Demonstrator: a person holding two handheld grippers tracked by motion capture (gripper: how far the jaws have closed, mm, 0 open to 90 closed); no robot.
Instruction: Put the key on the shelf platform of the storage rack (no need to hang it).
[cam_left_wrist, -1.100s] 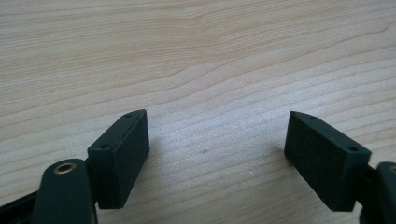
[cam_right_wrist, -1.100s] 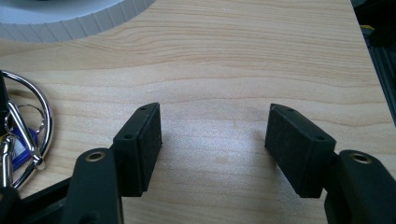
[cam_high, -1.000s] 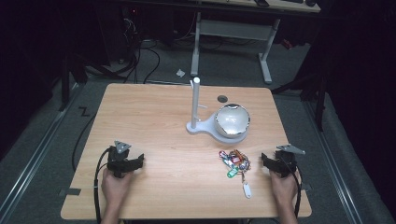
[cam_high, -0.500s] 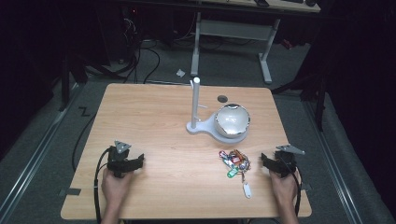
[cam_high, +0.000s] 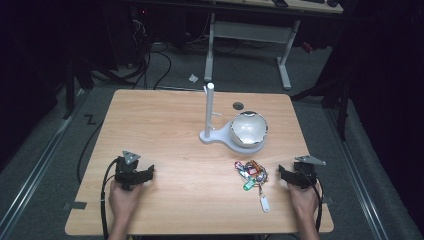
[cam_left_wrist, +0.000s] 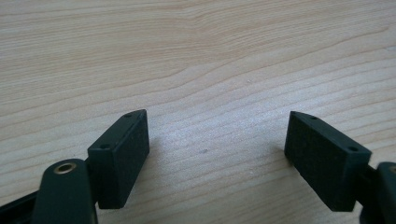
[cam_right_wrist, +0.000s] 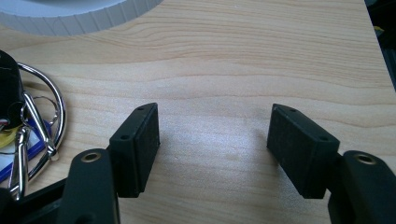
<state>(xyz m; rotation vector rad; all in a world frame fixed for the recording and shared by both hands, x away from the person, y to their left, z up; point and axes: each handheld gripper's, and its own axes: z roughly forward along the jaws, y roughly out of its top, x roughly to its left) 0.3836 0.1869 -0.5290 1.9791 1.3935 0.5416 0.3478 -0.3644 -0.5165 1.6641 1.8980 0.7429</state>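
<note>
On the wooden table (cam_high: 165, 125), a loose, jangling key bunch (cam_high: 251, 172), best gripped by its steel ring, is seen beside the right gripper (cam_right_wrist: 212, 140), both it and the left gripper (cam_left_wrist: 217, 149) held wide apart and empty.

Place: lab or workshop test bay, dimly lit.
Work surface: light wood table (cam_high: 165, 125) standing alone on a grey floor (cam_high: 45, 165).
Cabling: black cables (cam_high: 150, 60) trail across the floor behind the table.
Furniture: white metal desk frame (cam_high: 250, 32) at the back; dark stands at both sides.
Floor marks: tape pieces (cam_high: 75, 205) beside the table's near left corner.
Fixture: white stand (cam_high: 210, 112) with an upright post, mid-table.
</note>
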